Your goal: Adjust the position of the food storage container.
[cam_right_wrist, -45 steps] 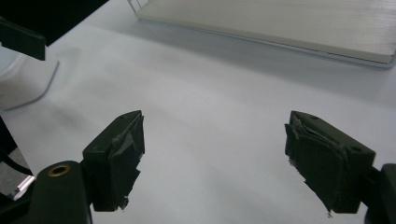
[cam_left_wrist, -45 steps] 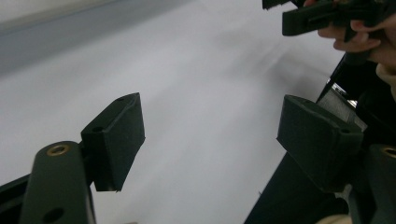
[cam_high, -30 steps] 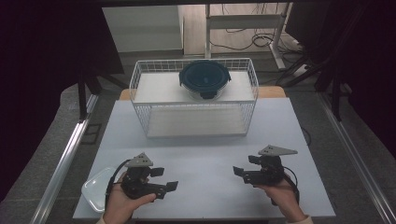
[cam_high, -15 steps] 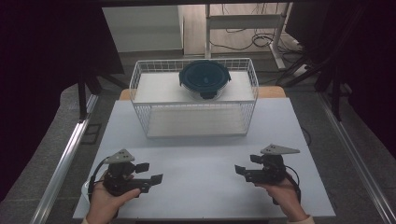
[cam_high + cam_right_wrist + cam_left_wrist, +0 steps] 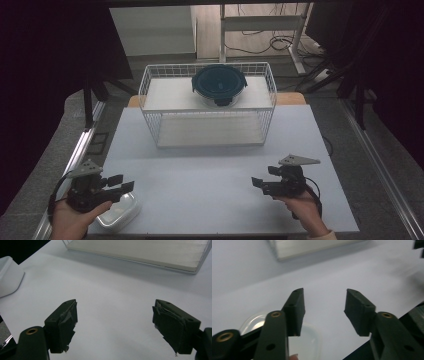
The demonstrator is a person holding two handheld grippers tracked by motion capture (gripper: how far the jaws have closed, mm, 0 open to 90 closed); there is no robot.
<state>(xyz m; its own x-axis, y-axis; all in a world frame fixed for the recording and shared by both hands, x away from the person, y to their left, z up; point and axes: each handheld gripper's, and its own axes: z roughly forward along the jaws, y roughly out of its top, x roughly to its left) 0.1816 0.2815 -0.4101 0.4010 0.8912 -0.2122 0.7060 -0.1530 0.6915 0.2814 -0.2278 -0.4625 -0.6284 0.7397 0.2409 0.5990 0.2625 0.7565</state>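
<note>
A clear plastic container (image 5: pixel 119 214) lies at the table's front left corner. My left gripper (image 5: pixel 123 184) hovers just over it, and its jaws have just been closing, with nothing between them. In the left gripper view, the left gripper (image 5: pixel 324 312) shows a clear gap, and the container (image 5: pixel 312 340) lies under the left jaw. My right gripper (image 5: pixel 258 184) rests at the front right, pointing left. Seen in the right gripper view, the right gripper (image 5: pixel 115 322) stands wide open over bare table, with the container (image 5: pixel 8 275) at the far left edge.
A white wire basket (image 5: pixel 160 125) stands at the back of the white table (image 5: pixel 210 175), with a dark teal lidded bowl (image 5: pixel 219 84) on top of it. The basket's lower shelf (image 5: pixel 140 252) appears in the right gripper view. Dark floor surrounds the table.
My left hand has moved left toward the table's front left corner, over the container, and its jaws have narrowed. The right hand has stayed put.
</note>
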